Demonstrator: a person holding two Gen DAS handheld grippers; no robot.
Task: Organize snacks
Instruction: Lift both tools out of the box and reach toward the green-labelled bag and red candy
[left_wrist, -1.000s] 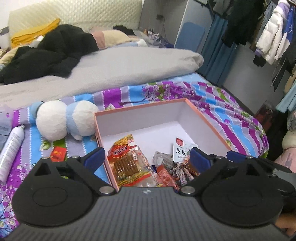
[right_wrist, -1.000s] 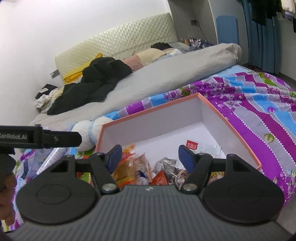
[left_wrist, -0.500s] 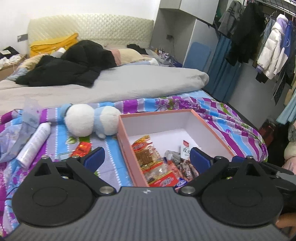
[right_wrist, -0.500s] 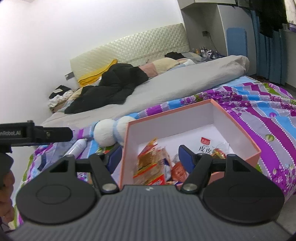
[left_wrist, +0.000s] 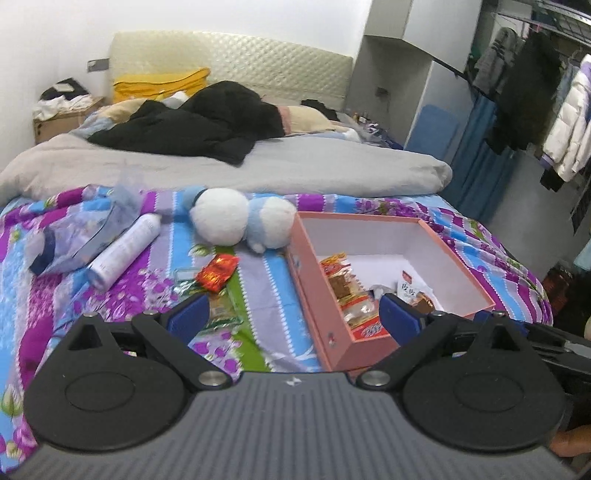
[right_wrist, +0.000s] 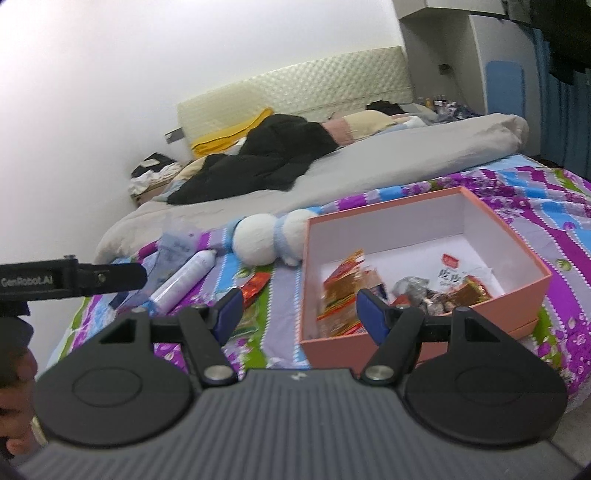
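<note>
Both claws hung released w/ nothing between them: left gripper (left_wrist: 293, 314), right gripper (right_wrist: 297, 308). Most snacks already sat in the open pink cardboard box (left_wrist: 454, 258). A red foil snack packet (left_wrist: 218, 271) lay outside on the striped bedsheet (left_wrist: 266, 284), prob. next pick since the left claw faced it.

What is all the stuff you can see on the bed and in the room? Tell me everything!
box: one, pink outside, white inside, open on the bedspread.
snack packets: several, mostly red and orange, in the box.
red snack packet: one, on the bedspread left of the box.
green wrapper: one, just below the red packet.
plush toy: one, white and blue, against the box's far left corner.
spray can: one, white, lying left of the toy.
clear bag: one, beside the can.
grey duvet: one, behind.
black clothes: pile, on the duvet.
left tongs: open, empty.
right tongs: open, empty.
</note>
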